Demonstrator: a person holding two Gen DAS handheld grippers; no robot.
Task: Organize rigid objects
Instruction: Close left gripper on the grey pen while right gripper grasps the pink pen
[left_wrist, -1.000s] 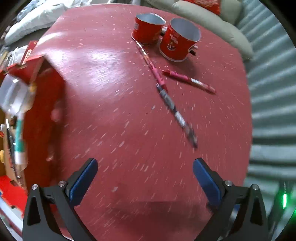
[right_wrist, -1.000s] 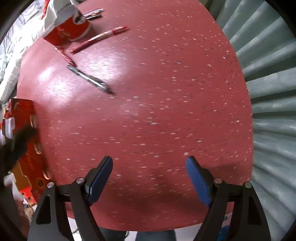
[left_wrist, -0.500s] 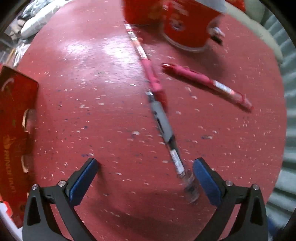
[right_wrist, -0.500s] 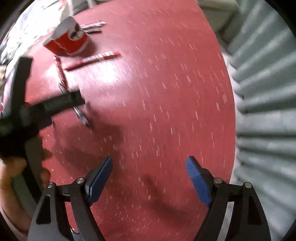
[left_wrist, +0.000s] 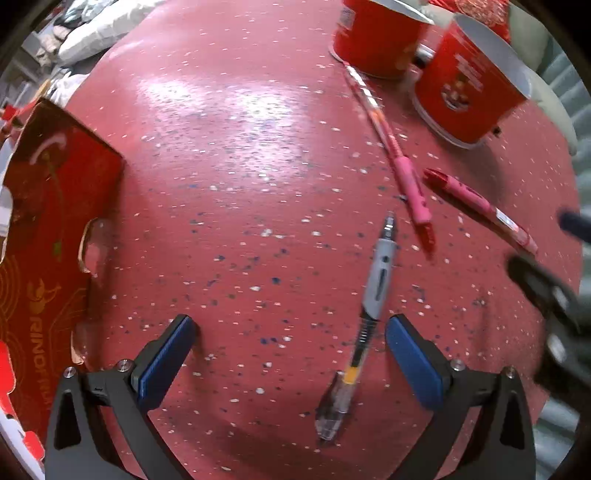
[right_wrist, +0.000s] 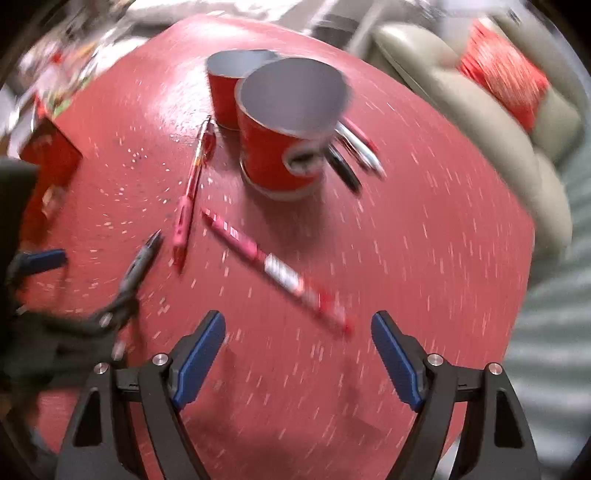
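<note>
compared with a second earlier, the left tool (left_wrist: 290, 360) has dropped closer to the red speckled worktop (left_wrist: 240, 177), so that the grey pen (left_wrist: 373, 295) now runs in between its blue pads (left_wrist: 166, 354), close to the right-hand pad; the right tool (right_wrist: 297, 354) has swung across the worktop to face the two red cups. left tool: released, jaws wide, pads touching nothing. right tool: released, jaws wide, nothing between the pads; the striped pink pen (right_wrist: 280, 273) lies just ahead of them, apart from both. right wrist view is motion-blurred. a second pink pen (left_wrist: 402, 177) lies between the grey pen's tip and the nearer cups, its far end beside the rear red cup (left_wrist: 373, 40). the front red cup (left_wrist: 469, 92) stands upright just beside the rear one, both open and grey inside. more pens (right_wrist: 354, 151) lie behind the front cup. a red cardboard box (left_wrist: 44, 258) sits at the worktop's left edge.
</note>
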